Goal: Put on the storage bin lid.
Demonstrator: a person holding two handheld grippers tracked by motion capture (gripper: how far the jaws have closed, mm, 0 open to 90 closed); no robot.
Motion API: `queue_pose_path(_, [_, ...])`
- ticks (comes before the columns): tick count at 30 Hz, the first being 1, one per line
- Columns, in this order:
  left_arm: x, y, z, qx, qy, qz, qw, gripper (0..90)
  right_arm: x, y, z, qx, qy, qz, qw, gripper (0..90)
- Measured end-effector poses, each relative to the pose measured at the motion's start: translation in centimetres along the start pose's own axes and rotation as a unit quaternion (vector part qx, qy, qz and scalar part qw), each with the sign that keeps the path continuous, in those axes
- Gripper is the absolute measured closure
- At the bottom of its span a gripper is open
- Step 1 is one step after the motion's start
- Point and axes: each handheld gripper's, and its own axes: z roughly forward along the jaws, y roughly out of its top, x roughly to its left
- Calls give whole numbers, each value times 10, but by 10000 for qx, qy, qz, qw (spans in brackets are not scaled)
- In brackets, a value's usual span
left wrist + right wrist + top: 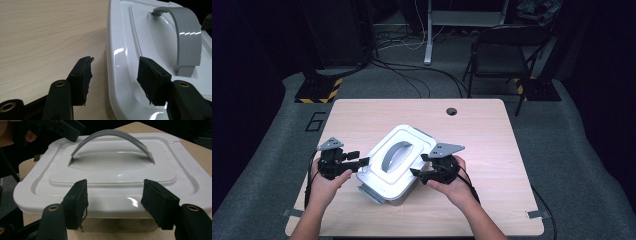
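A white lidded box point(396, 162) with a grey arched handle point(395, 153) is sitting on the wooden table point(472, 135), turned at an angle, near the person's edge and between the two grippers; the left gripper point(362, 161) is reaching in from the box's left side, held in the left hand point(324, 182), and its jaws are standing spread apart; in the left gripper view its fingers point(81, 77) are straddling the lid's rim, one over the bare table just beside the box, the other over the lid point(130, 50) close to the foot of the handle point(187, 37); whether either pad is touching the plastic cannot be told; the right gripper point(417, 172), held in the right hand point(454, 185), is facing the box's right side with its jaws also spread wide; in the right gripper view the fingers point(76, 202) are framing the near edge of the lid point(115, 176), with the rim lying between them and not pinched; the left gripper's tips point(67, 130) are showing beyond the far edge.
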Motion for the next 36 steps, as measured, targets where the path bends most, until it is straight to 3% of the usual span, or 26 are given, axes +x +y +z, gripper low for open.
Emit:
queue_pose_path(5, [7, 2, -9, -207, 25, -113, 9997, 437, -7, -4, -12, -99, -105, 92, 9999, 367])
queue_pose_path(19, [28, -3, -27, -447, 275, -241, 9983, 413, -22, -13, -42, -101, -480, 249, 9985, 352])
queue_pose_path(27, [40, -11, -31, -375, 498, -170, 9979, 409, -31, -30, -59, -53, -747, 357, 9965, 343])
queue_pose_path(32, [47, -16, -32, -417, 594, -9, 9974, 409, -37, -45, -67, 71, -914, 480, 9946, 343])
queue_pose_path(36, [49, -19, -31, -309, 660, 132, 9973, 410, -42, -55, -74, 107, -1043, 524, 9931, 343])
